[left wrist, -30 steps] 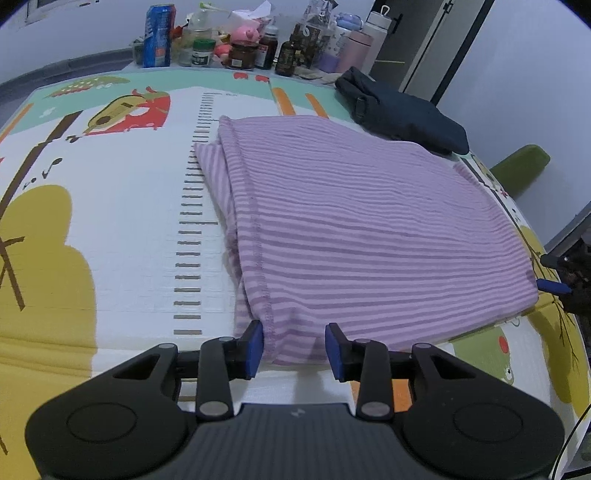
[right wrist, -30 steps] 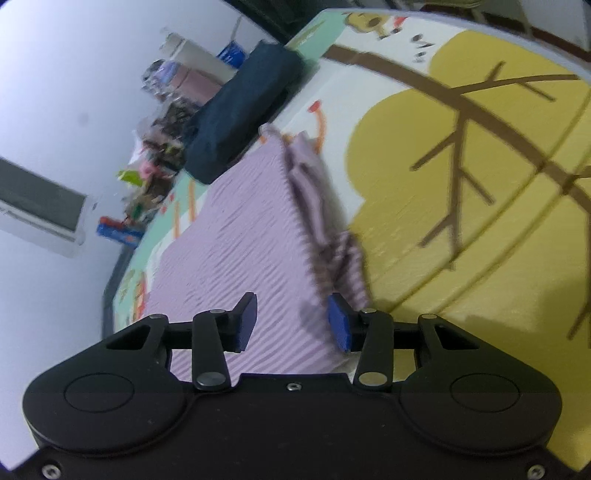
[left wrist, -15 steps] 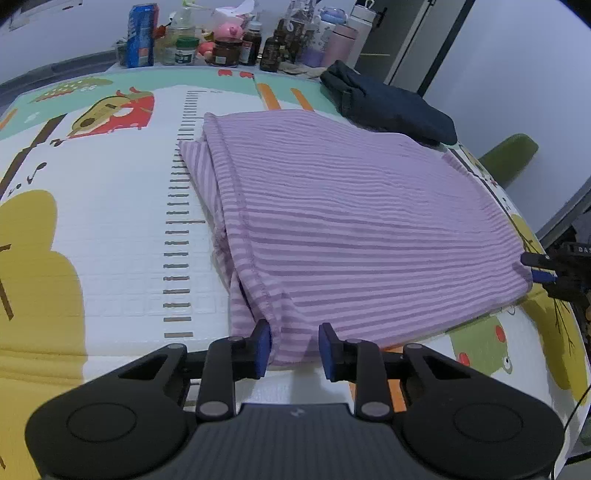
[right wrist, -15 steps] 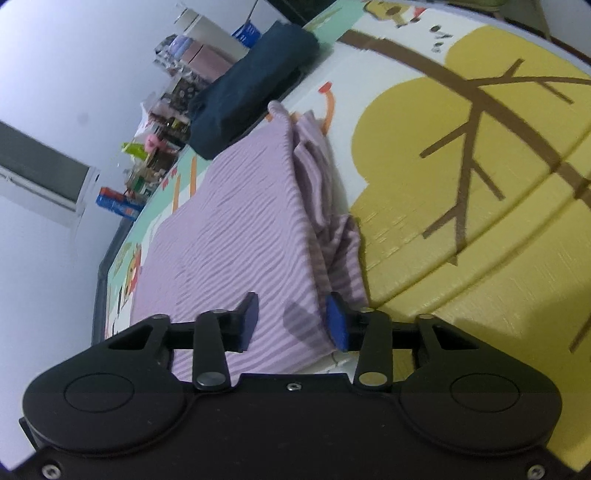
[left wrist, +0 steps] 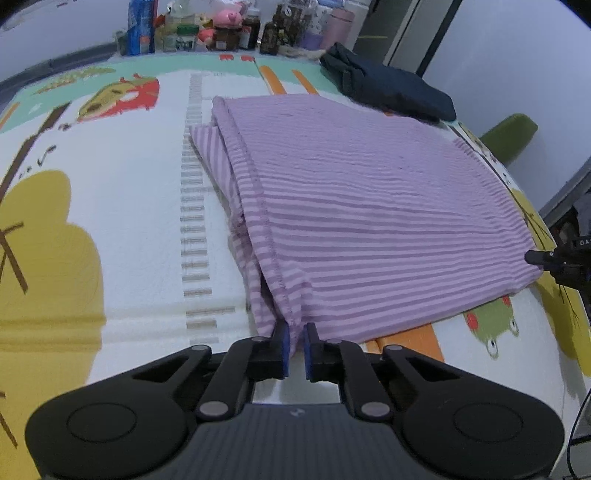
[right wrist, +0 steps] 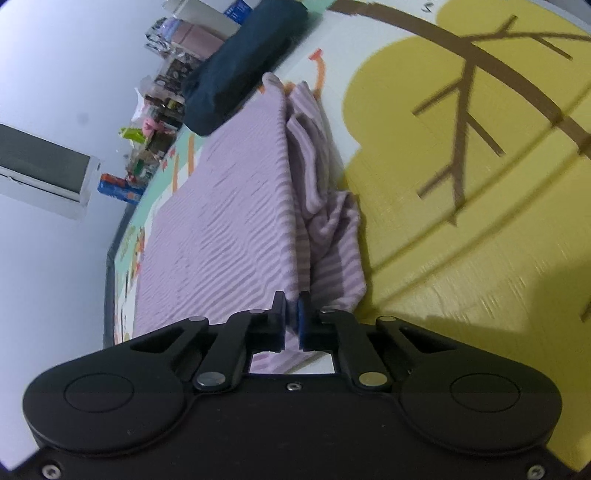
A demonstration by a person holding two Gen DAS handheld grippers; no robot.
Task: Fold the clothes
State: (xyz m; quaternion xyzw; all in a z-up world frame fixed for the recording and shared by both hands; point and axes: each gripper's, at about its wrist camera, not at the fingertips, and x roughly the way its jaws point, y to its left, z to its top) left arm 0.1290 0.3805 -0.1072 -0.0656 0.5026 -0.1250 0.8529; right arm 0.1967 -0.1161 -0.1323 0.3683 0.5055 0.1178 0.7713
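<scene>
Both near corners of the purple shirt (left wrist: 369,206), flat on the mat (left wrist: 110,221), now being pinched by closing left fingers (left wrist: 281,341) and right fingers (right wrist: 277,310); next, probably lifting together and folding across evenly.

Purple striped garment (left wrist: 369,229), folded flat on illustrated play mat (left wrist: 122,206); near corner pinched between closing jaws of left gripper (left wrist: 294,341); right gripper (left wrist: 543,257) seen at far corner; dark navy garment (left wrist: 391,92) laid beyond; bottles and jars (left wrist: 221,29) ranged along rear edge.
</scene>
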